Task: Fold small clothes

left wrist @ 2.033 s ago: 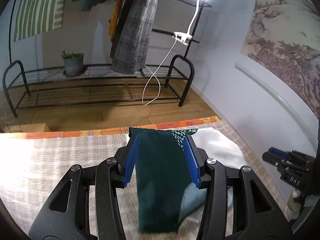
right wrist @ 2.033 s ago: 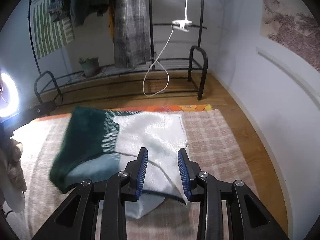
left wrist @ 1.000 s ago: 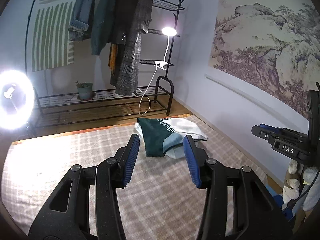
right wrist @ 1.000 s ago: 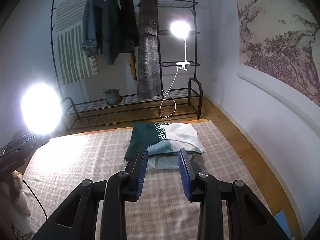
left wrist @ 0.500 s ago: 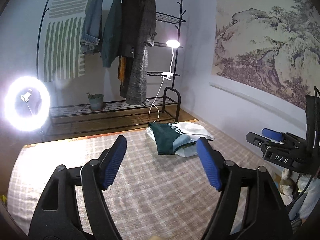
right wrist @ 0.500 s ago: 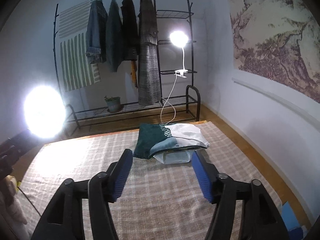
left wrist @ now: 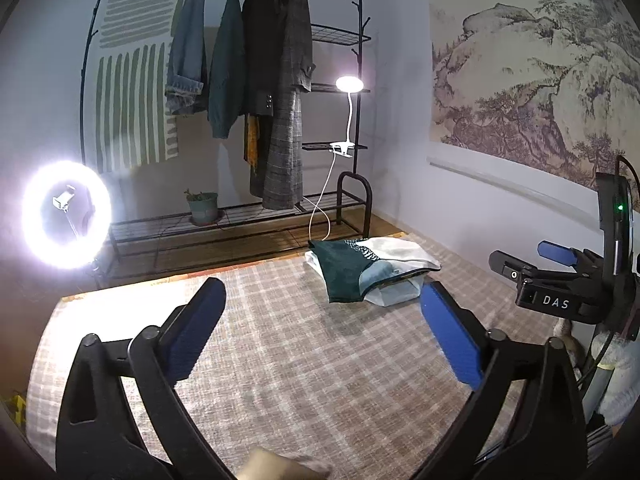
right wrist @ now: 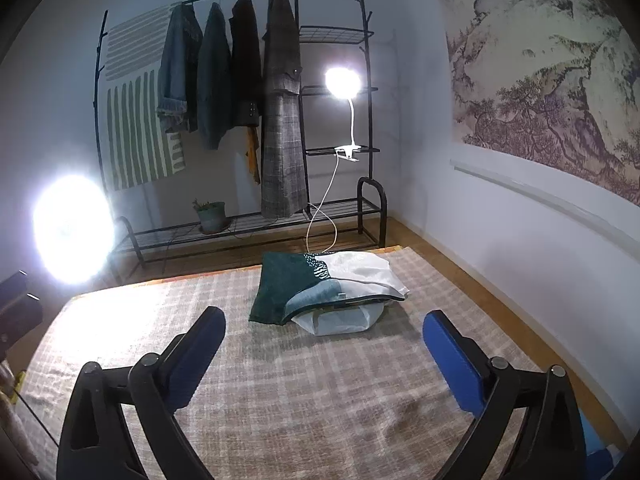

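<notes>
A folded garment in dark green, pale blue and white (left wrist: 360, 268) lies on top of a small pile of pale folded cloth at the far right of the checked blanket (left wrist: 300, 360). It also shows in the right wrist view (right wrist: 320, 284). My left gripper (left wrist: 324, 336) is open and empty, held well back from the pile. My right gripper (right wrist: 324, 356) is open and empty, also well short of the pile. In the left wrist view the right gripper shows from the side at the right edge (left wrist: 560, 276).
A black clothes rack (right wrist: 280, 100) with hanging coats stands behind the blanket, with a potted plant (right wrist: 210, 216) on its low shelf. A clip lamp (right wrist: 344, 80) and a ring light (left wrist: 66, 216) shine brightly. A wall runs along the right side.
Both grippers have let go of the garment, pulled back from the pile and opened wide. The folded garment now rests on the pile.
</notes>
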`<state>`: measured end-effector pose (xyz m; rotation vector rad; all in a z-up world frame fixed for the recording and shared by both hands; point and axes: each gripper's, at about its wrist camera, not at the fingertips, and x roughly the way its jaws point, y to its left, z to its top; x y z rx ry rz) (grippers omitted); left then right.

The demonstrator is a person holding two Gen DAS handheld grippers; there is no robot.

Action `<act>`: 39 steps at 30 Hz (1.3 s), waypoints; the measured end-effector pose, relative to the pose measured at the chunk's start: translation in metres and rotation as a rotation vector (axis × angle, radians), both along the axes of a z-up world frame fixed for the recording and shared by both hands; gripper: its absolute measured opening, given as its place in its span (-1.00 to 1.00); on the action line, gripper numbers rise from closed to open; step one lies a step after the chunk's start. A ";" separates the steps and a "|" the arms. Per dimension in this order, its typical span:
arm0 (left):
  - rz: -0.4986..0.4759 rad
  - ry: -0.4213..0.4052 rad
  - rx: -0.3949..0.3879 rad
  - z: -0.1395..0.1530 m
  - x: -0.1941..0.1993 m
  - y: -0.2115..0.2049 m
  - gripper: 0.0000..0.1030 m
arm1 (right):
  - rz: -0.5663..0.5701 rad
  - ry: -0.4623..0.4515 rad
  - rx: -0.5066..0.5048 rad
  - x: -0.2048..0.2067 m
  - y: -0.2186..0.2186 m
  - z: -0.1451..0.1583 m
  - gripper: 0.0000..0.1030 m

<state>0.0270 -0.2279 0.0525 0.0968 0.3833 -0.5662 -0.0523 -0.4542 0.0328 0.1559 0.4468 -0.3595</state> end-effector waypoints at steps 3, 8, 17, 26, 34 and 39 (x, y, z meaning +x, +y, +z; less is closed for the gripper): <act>0.014 -0.007 0.013 0.000 -0.003 -0.002 1.00 | 0.001 -0.003 -0.012 -0.001 0.002 0.000 0.99; 0.000 -0.001 0.007 0.001 -0.007 -0.006 1.00 | 0.001 -0.001 -0.001 0.000 -0.001 0.000 0.99; -0.006 -0.002 0.004 0.002 -0.010 -0.006 1.00 | 0.003 -0.001 0.002 0.001 -0.001 0.001 0.99; -0.008 -0.008 0.007 0.003 -0.014 -0.008 1.00 | 0.003 0.005 0.007 0.005 -0.001 0.000 0.99; -0.015 -0.020 0.005 0.005 -0.022 -0.007 1.00 | -0.013 0.005 0.020 0.005 -0.001 -0.002 0.99; -0.015 -0.019 0.004 0.005 -0.022 -0.007 1.00 | -0.014 0.004 0.023 0.004 -0.002 -0.003 0.99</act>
